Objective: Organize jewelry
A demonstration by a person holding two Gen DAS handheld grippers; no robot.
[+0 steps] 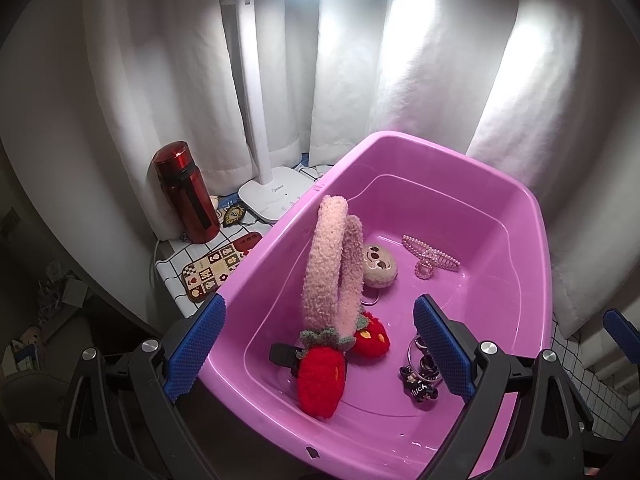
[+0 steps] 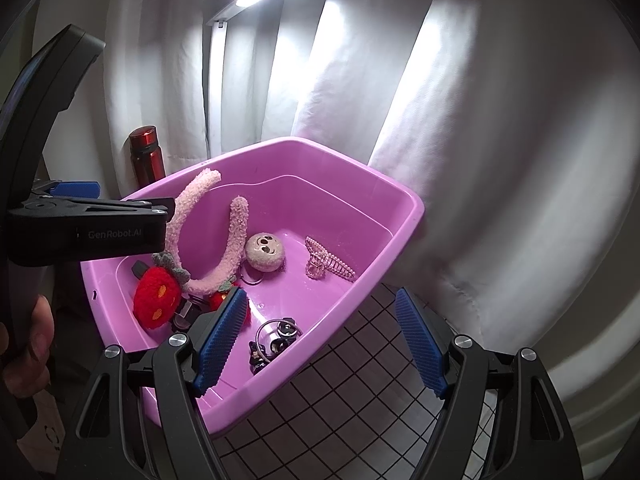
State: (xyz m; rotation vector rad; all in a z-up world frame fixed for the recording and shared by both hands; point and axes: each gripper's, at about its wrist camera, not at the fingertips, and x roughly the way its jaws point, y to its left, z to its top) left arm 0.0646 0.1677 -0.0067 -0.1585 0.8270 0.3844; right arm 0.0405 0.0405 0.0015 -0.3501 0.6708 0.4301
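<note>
A purple plastic bin (image 1: 516,200) (image 2: 404,200) holds a fuzzy pink headband (image 1: 324,268) (image 2: 236,240) with red strawberry ends (image 1: 320,376) (image 2: 156,298), a round plush face keychain (image 1: 378,266) (image 2: 265,256), a pearl hair claw (image 1: 430,256) (image 2: 328,264) and a black keyring charm (image 1: 420,384) (image 2: 272,340). My left gripper (image 1: 318,352) is open and empty over the bin's near end, astride the strawberries. My right gripper (image 2: 320,340) is open and empty over the bin's right rim. The left gripper's body also shows in the right wrist view (image 2: 88,228).
A red bottle (image 1: 186,192) (image 2: 147,156), a white desk lamp base (image 1: 276,196) and a patterned phone case (image 1: 208,272) stand left of the bin on a grid-patterned cloth (image 2: 352,384). White curtains hang close behind.
</note>
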